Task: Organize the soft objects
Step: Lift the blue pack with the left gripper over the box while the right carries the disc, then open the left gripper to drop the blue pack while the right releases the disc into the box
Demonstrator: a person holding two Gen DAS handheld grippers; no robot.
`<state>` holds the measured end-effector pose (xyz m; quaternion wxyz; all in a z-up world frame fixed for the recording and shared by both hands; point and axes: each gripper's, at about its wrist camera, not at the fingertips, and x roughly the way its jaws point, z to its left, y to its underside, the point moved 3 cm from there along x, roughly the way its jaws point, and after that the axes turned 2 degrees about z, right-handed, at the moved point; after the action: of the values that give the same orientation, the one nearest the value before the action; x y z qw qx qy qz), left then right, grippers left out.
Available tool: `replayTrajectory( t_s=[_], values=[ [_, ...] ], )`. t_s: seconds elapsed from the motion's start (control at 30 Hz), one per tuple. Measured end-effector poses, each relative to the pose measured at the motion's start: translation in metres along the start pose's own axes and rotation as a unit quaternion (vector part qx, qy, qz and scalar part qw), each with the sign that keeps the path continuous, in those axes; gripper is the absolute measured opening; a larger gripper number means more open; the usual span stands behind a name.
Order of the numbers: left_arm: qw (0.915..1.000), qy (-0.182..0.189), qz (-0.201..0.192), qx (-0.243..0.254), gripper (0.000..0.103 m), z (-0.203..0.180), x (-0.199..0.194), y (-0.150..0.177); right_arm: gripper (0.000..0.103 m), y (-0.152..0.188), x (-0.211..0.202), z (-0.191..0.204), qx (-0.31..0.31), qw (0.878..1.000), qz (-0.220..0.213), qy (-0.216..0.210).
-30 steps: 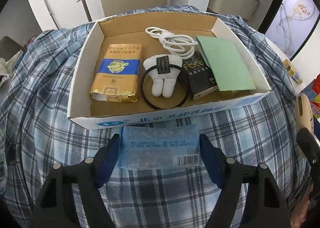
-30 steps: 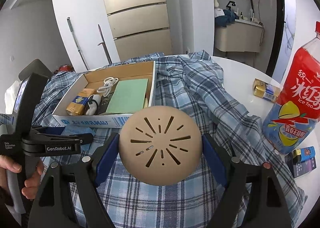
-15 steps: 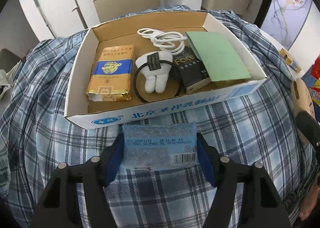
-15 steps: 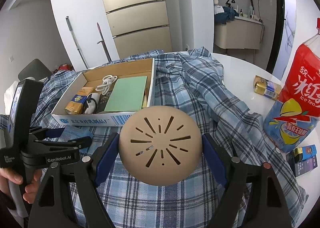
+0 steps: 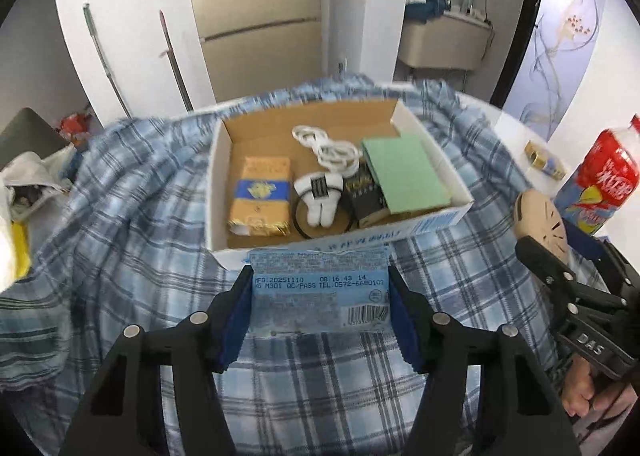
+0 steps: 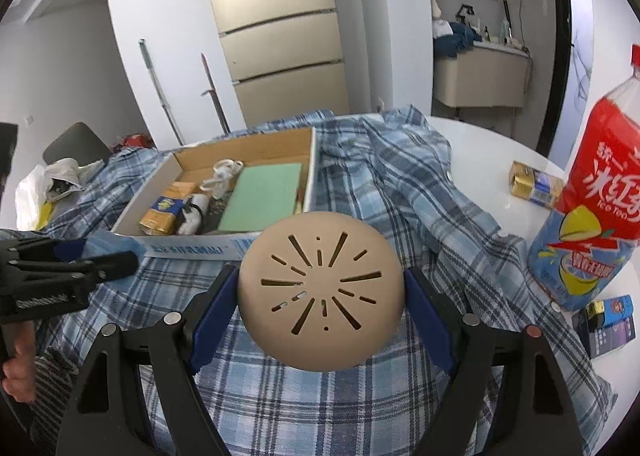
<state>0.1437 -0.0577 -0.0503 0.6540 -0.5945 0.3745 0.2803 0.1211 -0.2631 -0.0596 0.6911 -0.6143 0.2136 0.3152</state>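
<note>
Left wrist view: left tool (image 5: 320,306) clamps pale blue tissue pack (image 5: 320,290), printed date code and barcode facing up, held above plaid shirt (image 5: 132,216) just before cardboard box (image 5: 452,212). Right tool (image 6: 320,296) grips beige round pad (image 6: 320,290), domed, slotted in sunburst pattern, above same shirt near box front. Red iced-tea bottle (image 6: 592,212) stands on white table (image 6: 492,152).

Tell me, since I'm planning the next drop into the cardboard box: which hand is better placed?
Left, probably. The left gripper holds the blue packet right at the cardboard box front wall. The right gripper, holding the beige ball, sits off its right corner.
</note>
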Motion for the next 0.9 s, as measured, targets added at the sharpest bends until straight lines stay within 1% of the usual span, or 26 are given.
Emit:
replayTrajectory(
  t_s=[0.13, 0.23, 0.33, 0.4, 0.47, 0.57, 0.7, 0.77, 0.83, 0.9],
  values=[
    [0.9996, 0.012, -0.025, -0.008, 0.064, 0.004, -0.024, -0.014, 0.081, -0.016, -0.016, -0.001, -0.008, 1.000, -0.021, 0.012],
    [0.9987, 0.016, -0.046, -0.011, 0.064, 0.005, -0.040, -0.031, 0.081, -0.034, -0.031, 0.005, -0.024, 0.999, -0.032, 0.003],
    [0.9978, 0.017, -0.064, -0.011, 0.064, 0.003, -0.050, -0.046, 0.081, -0.057, -0.045, 0.014, -0.029, 0.999, -0.044, -0.009],
    [0.9973, 0.010, -0.072, -0.005, 0.064, -0.001, -0.053, -0.059, 0.081, -0.074, -0.050, 0.020, -0.029, 0.998, -0.054, -0.011],
    [0.9968, 0.003, -0.080, -0.009, 0.064, 0.000, -0.053, -0.071, 0.081, -0.095, -0.050, 0.027, -0.024, 0.998, -0.065, -0.012],
    [0.9961, 0.009, -0.085, -0.023, 0.064, 0.005, -0.050, -0.088, 0.081, -0.119, -0.040, 0.036, -0.017, 0.998, -0.065, -0.007],
    [0.9939, 0.029, -0.091, -0.056, 0.064, 0.013, -0.042, -0.101, 0.081, -0.145, -0.012, 0.047, -0.008, 0.999, -0.044, 0.003],
    [0.9933, 0.031, -0.094, -0.060, 0.065, 0.017, -0.038, -0.103, 0.081, -0.148, 0.002, 0.050, -0.013, 0.999, -0.039, 0.013],
    [0.9936, 0.030, -0.091, -0.059, 0.065, 0.020, -0.031, -0.101, 0.081, -0.144, 0.016, 0.049, -0.011, 0.999, -0.032, 0.023],
    [0.9936, 0.034, -0.083, -0.067, 0.065, 0.025, -0.021, -0.099, 0.081, -0.135, 0.035, 0.047, -0.009, 1.000, -0.011, 0.021]
  ],
)
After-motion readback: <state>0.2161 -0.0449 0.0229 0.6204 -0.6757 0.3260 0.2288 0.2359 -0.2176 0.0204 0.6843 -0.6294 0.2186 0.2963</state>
